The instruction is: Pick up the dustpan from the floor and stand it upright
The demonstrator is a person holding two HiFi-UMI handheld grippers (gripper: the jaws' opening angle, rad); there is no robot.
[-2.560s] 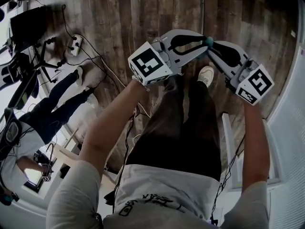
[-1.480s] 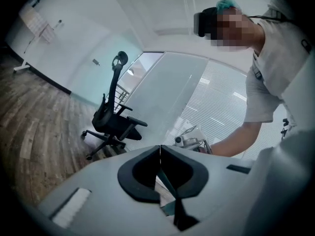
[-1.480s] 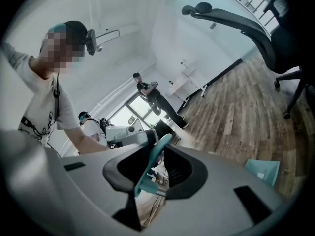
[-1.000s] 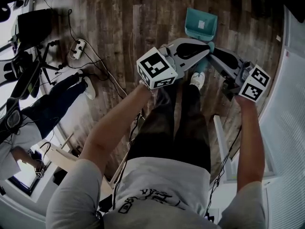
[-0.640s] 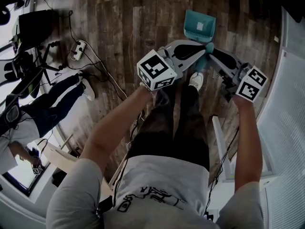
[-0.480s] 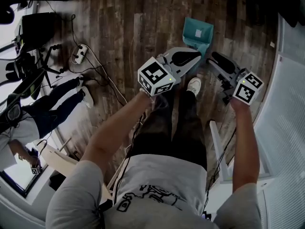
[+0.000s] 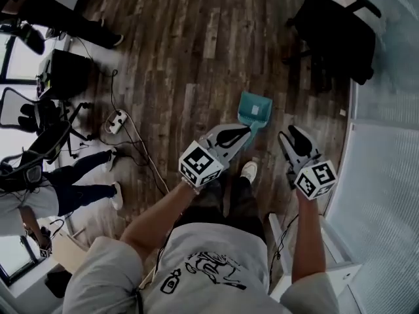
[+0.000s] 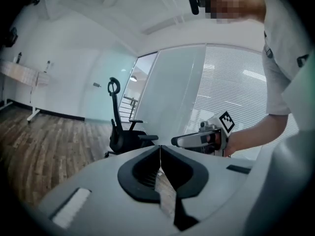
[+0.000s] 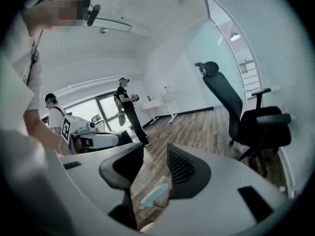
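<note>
The left tool (image 7: 246, 130) is pinched closed and empty. The right tool (image 7: 289, 136) is wide and empty, its jaws just closing a little. The teal dustpan (image 7: 255, 108) rests on the floor (image 7: 183, 57) below, ahead of both tools.

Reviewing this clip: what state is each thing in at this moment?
dustpan: on the floor, free of both grippers, seemingly standing on its pan.
left gripper: jaws together, empty.
right gripper: jaws apart and just been closing a little, nothing between them.
office chair: upright, unoccupied.
</note>
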